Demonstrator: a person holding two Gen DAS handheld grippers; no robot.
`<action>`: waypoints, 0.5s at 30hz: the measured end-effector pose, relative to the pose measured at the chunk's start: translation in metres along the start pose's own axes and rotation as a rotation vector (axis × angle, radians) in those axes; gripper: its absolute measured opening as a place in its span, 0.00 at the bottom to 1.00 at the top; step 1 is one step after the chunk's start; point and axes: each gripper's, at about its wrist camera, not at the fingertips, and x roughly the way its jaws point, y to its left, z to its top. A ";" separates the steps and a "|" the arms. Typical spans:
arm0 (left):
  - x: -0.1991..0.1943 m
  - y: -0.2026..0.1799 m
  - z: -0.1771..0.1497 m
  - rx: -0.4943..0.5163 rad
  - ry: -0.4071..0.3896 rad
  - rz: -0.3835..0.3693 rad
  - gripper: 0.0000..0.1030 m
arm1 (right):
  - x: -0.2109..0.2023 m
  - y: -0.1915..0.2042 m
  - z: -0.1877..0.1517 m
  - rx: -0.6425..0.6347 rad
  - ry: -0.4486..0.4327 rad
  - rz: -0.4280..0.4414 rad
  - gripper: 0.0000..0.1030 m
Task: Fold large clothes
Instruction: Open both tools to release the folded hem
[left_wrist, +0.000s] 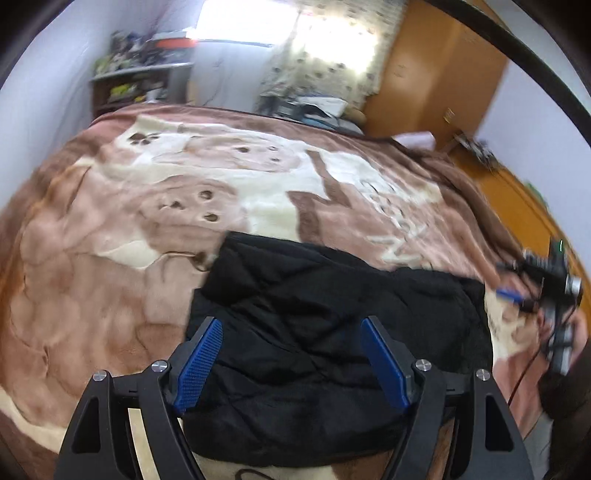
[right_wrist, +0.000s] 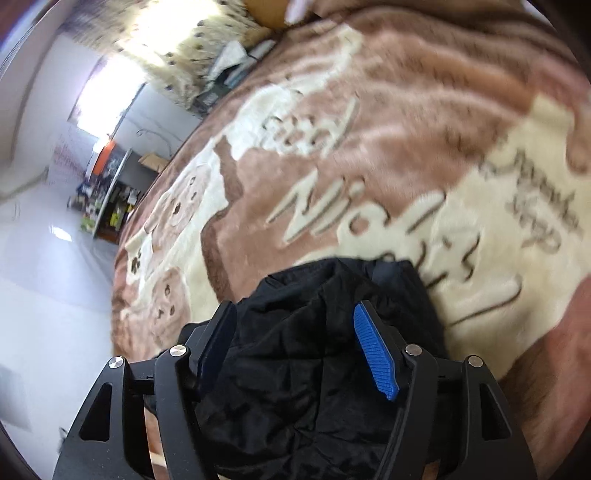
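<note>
A black quilted jacket (left_wrist: 332, 325) lies on a bed covered by a brown and cream blanket (left_wrist: 110, 258) with bear figures and cream letters. In the left wrist view the jacket is a folded, crumpled heap at about 6 o'clock of the picture, and the blanket spreads around it from 9 to 3 o'clock.

The left gripper (left_wrist: 291, 362) has its fingers wide apart above the jacket; its blue pads (left_wrist: 197, 365) grip nothing. At 3 o'clock in this view the right gripper (left_wrist: 550, 295) shows, blurred, beside the jacket's edge.

In the right wrist view the right gripper (right_wrist: 295, 354) also has its fingers apart, and the bunched jacket (right_wrist: 295, 369) fills the gap between them. I cannot tell if the fabric touches the pads.

A shelf (left_wrist: 136, 81) stands by the far wall at 11 o'clock.
</note>
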 end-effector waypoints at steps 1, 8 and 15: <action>0.000 -0.014 -0.004 0.052 0.003 0.022 0.75 | -0.006 0.004 -0.002 -0.029 -0.025 -0.007 0.64; 0.009 -0.057 -0.022 0.164 -0.019 0.028 0.75 | -0.037 0.050 -0.072 -0.462 -0.201 -0.113 0.64; 0.036 -0.072 -0.030 0.207 0.011 0.050 0.75 | 0.005 0.069 -0.136 -0.684 -0.087 -0.039 0.64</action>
